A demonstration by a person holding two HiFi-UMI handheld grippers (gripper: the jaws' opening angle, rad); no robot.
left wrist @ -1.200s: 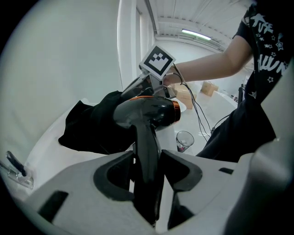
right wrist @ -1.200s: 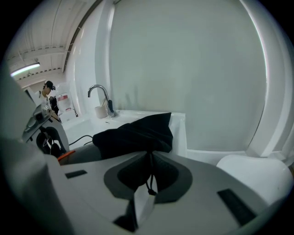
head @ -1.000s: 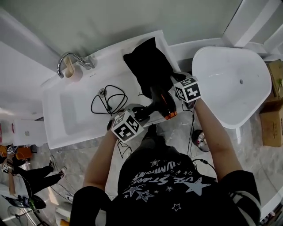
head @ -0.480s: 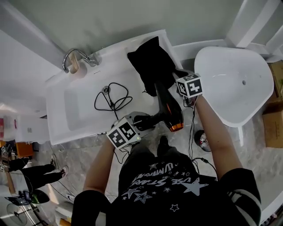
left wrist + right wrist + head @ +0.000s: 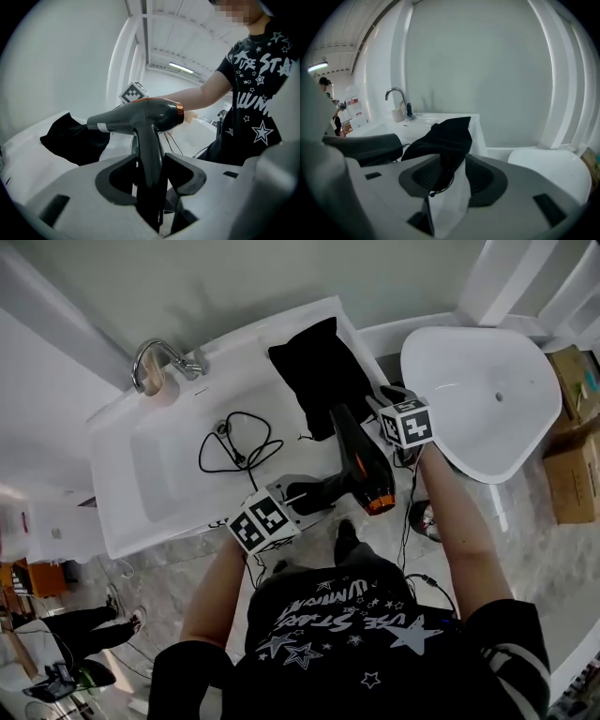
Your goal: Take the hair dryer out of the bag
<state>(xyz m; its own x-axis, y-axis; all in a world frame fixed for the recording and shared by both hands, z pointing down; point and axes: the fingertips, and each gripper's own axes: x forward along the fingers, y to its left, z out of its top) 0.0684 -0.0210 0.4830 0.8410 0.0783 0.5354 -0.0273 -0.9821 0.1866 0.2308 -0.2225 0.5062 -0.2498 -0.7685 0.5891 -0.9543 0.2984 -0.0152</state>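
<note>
The left gripper view shows the left gripper [image 5: 151, 176] clamped on the handle of the hair dryer [image 5: 140, 117], a grip the head view barely shows. The right gripper [image 5: 451, 178], whose jaws have just been opening, has a corner of the black bag [image 5: 445, 136] loose between them. In the head view the dryer sits outside the bag at its five o'clock, and a black cord [image 5: 234, 446] lies in the white basin [image 5: 122, 493] at nine.

Overhead head, close gripper views; bag [image 5: 319, 376] shared
</note>
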